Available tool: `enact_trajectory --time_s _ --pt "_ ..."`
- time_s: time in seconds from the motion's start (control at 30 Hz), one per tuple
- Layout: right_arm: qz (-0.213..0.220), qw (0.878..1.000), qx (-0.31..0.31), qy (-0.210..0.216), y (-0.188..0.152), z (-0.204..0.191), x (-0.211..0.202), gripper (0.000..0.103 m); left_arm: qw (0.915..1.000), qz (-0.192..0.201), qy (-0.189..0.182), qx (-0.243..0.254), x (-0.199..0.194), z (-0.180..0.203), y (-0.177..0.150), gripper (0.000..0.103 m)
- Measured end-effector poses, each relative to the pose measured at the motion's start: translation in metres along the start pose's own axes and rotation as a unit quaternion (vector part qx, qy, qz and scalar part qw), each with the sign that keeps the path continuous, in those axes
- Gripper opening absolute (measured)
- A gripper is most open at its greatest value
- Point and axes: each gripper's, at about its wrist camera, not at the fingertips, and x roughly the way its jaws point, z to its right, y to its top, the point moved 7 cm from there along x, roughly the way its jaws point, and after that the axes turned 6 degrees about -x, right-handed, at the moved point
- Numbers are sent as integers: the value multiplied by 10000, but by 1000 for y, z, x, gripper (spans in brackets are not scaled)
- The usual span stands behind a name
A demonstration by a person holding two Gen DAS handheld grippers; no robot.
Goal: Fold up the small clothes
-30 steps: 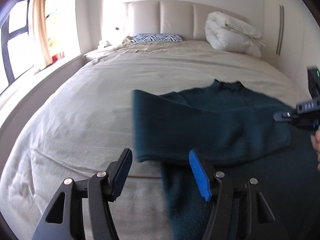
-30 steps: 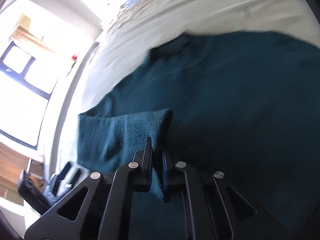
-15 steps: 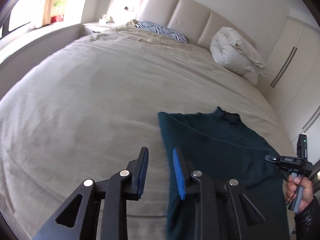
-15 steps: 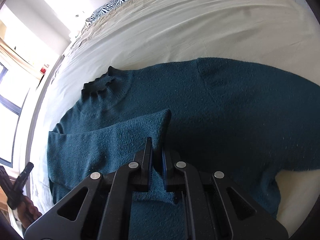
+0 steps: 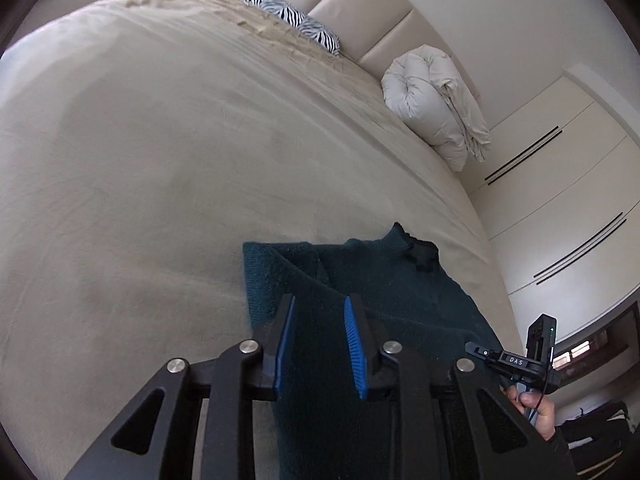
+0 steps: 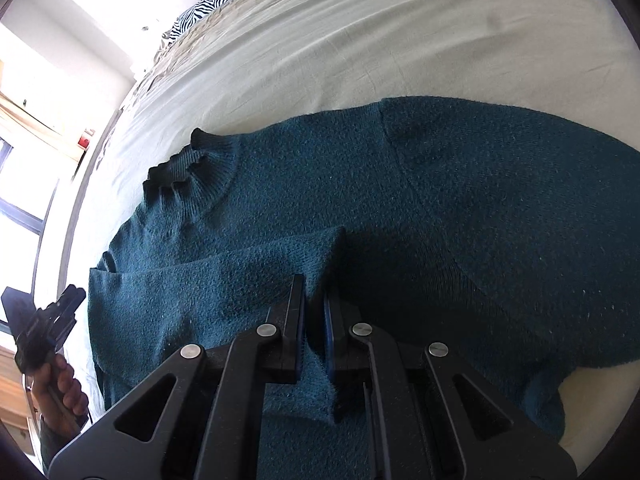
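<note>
Beige bedcover (image 5: pixel 160 160) carries the teal sweater (image 6: pixel 460 200), collar toward the headboard (image 5: pixel 360 12), body running away from it. Right gripper (image 6: pixel 314 312) pinches its folded sleeve; left gripper (image 5: pixel 318 312) hovers spread. Rolled duvet (image 5: pixel 436 100) lies below the headboard.

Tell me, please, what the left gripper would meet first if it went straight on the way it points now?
Most likely the teal sweater: the open left gripper points over the folded fabric lying on the bed. How high it hovers above the knit is unclear.

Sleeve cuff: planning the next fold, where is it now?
In the right wrist view, the sleeve cuff lies across the sweater front, pinched in the right gripper.
</note>
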Motion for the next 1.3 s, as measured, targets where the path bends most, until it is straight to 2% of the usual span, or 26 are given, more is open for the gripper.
enact_trajectory --time_s 0.1,0.2,0.27,0.33,0.5,0.7,0.8,0.93,1.03,1.2,1.3 --pt "-12 10000 -8 39 1 1 2 7 9995 -223 -212 -31 12 -4 -7 26" --pt "-11 10000 15 76 2 3 3 7 9993 -325 -134 -90 17 -17 -13 11" --pt "-1 10000 29 93 1 4 2 7 9987 -336 -299 -250 13 -21 -15 11" --pt "14 9999 58 133 1 5 0 7 9985 -368 -314 -245 10 -21 -19 11" --pt "42 9998 115 185 -1 8 -2 7 9984 -468 -308 0 -5 -16 -41 15" --pt "32 10000 48 49 1 5 -4 7 9990 -381 -168 151 -26 -23 -61 15" --pt "50 10000 8 -36 1 2 -3 7 9992 -364 -116 126 -34 -30 -71 23" --pt "112 9999 31 -31 -1 2 -2 8 9979 -458 35 465 -38 -23 -90 23" --pt "148 9999 56 6 -2 2 -2 8 9974 -519 -19 503 -42 -20 -99 25" --pt "139 9997 167 76 -5 5 -6 10 9979 -565 -124 307 -47 -19 -99 25" --pt "185 9992 325 111 -8 10 -15 11 9991 -283 -156 287 -55 -13 -86 26"
